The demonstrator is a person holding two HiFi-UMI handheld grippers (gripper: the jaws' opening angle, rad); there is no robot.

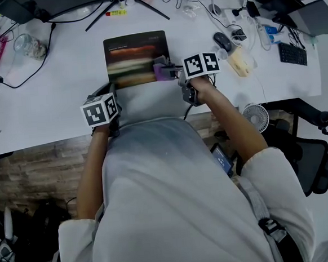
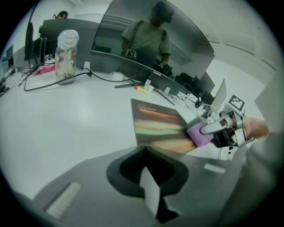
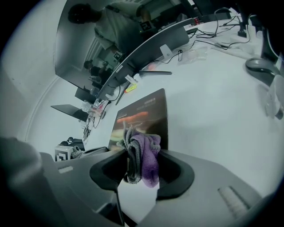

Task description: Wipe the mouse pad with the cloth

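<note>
The right gripper [image 1: 169, 72] is clamped on the cloth [image 1: 162, 72]. Its own view shows the purple and grey wad [image 3: 144, 153] pinched between the jaws, with the pad [image 3: 142, 115] straight ahead.

Seen from the head, the cloth sits at the near right corner of the pad [image 1: 136, 56]. It looks pressed onto the surface, though contact is hard to confirm. From that corner nearly all of the pad lies to the left and away from the person. The pad looks a little wider than deep, so its long axis runs left to right, across the line of the right gripper. I judge the coming stroke to be a sideways sweep toward the far left corner.

The left gripper [image 1: 113, 92] hangs just off the pad's near left corner, over the desk [image 1: 64, 90]. Its jaws are drawn together with nothing between them. From there it looks across the pad [image 2: 155, 124] at the cloth [image 2: 199, 135]. It is close enough to steady the near left edge, but the wiping falls to the right gripper.
</note>
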